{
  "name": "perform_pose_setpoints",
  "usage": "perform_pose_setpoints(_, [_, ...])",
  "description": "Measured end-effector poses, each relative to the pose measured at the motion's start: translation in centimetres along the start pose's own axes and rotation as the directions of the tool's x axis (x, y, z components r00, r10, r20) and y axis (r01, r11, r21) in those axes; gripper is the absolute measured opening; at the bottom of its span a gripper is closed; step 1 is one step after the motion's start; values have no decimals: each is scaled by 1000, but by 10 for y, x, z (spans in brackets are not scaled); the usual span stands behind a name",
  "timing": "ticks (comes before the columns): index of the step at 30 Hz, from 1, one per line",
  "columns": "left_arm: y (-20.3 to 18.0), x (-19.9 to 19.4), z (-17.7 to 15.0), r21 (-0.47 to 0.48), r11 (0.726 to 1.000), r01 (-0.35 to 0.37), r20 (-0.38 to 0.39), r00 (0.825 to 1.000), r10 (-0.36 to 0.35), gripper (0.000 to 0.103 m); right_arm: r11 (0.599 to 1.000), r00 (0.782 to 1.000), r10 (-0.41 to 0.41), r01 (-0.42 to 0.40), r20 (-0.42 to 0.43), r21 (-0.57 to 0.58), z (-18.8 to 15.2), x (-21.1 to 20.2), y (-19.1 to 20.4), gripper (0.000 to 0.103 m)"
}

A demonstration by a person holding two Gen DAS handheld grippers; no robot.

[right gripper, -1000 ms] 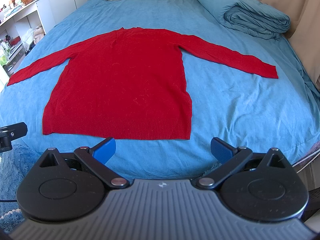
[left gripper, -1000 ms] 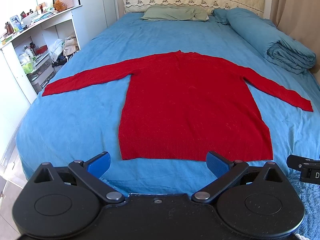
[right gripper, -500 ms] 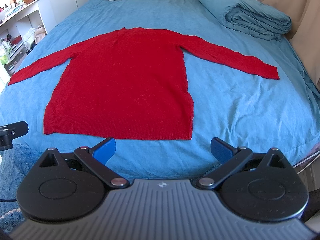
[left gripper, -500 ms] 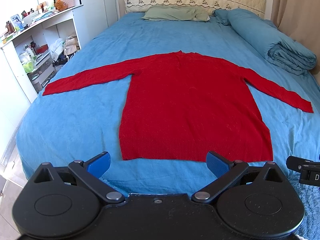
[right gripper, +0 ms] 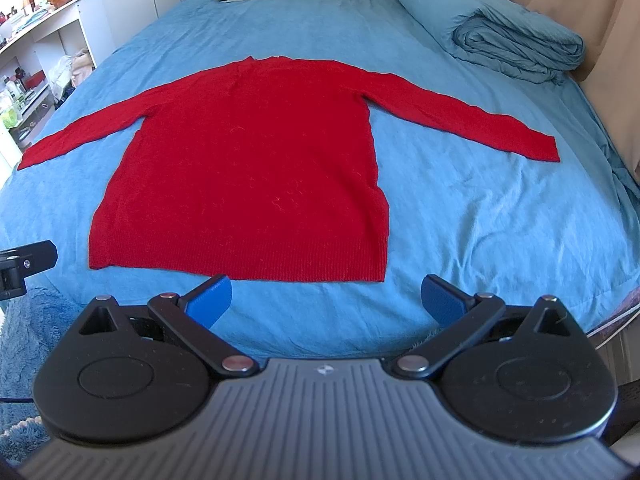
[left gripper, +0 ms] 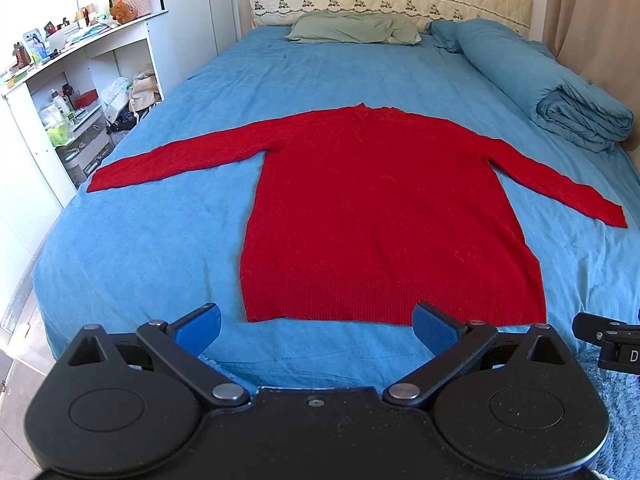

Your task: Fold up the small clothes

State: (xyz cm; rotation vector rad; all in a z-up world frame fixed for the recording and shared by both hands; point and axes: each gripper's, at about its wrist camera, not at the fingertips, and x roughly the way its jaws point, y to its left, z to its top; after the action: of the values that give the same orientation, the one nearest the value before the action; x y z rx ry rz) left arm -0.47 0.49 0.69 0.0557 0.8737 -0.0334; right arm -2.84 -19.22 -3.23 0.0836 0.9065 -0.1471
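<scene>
A red long-sleeved sweater (left gripper: 384, 216) lies flat on the blue bed sheet (left gripper: 152, 240), hem toward me, both sleeves spread out to the sides. It also shows in the right wrist view (right gripper: 248, 168). My left gripper (left gripper: 316, 328) is open and empty, held just short of the hem near the bed's foot edge. My right gripper (right gripper: 326, 300) is open and empty, also just short of the hem. Each gripper's edge shows in the other's view.
A folded blue duvet (left gripper: 560, 96) lies along the bed's right side. A green pillow (left gripper: 352, 32) sits at the headboard. White shelves (left gripper: 60, 92) full of small items stand left of the bed. A curtain (right gripper: 616, 32) hangs on the right.
Both grippers have crept slightly forward toward the sweater's hem. The sweater has not moved and both grippers stay open.
</scene>
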Motion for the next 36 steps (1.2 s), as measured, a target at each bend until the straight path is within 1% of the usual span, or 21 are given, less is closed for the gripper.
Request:
perform_pose_setpoints(10, [0,-1,1,1,1000,-2,1,1000,2,103,1000,1000,1,-1,3,1,1,-1,0,103])
perform_pose_setpoints(14, [-1,-4,9,16,1000,-9,15,1000,9,103,1000,1000,5,-6,12,6,1,-4,-2,103])
perform_pose_setpoints(16, [-6,-6,20,30,1000,0,39,999,-2,103,1000,1000,5,-5,21,11,4,-6,-5,103])
perform_pose_setpoints(18, [-14,-7,36,60,998,22,80,996,-27,103,1000,999,1,-1,35,11,9,-8,-9,103])
perform_pose_setpoints(20, [-25,-5,53,98,995,30,117,992,-41,103,1000,998,-15,14,63,16,19,-10,-17,103])
perform_pose_setpoints(23, [-49,5,85,164,986,35,168,984,-62,103,998,993,-47,41,107,57,38,-9,-38,103])
perform_pose_setpoints(25, [-66,19,110,203,977,64,186,977,-103,103,994,988,-75,63,133,92,53,-5,-58,103])
perform_pose_setpoints(27, [-87,39,134,248,964,94,187,972,-143,103,988,982,-106,86,159,127,69,1,-80,103])
perform_pose_setpoints(30, [-122,73,167,312,945,97,185,970,-161,103,976,969,-160,127,188,177,93,18,-116,103])
perform_pose_setpoints(32, [-145,98,186,339,931,135,162,966,-199,103,965,961,-203,164,189,203,106,33,-140,103])
perform_pose_setpoints(34, [-165,124,201,352,916,191,135,958,-252,103,952,954,-238,192,183,237,118,51,-169,103])
perform_pose_setpoints(36, [-187,152,215,361,903,231,107,952,-286,103,939,949,-265,213,170,271,127,70,-195,103])
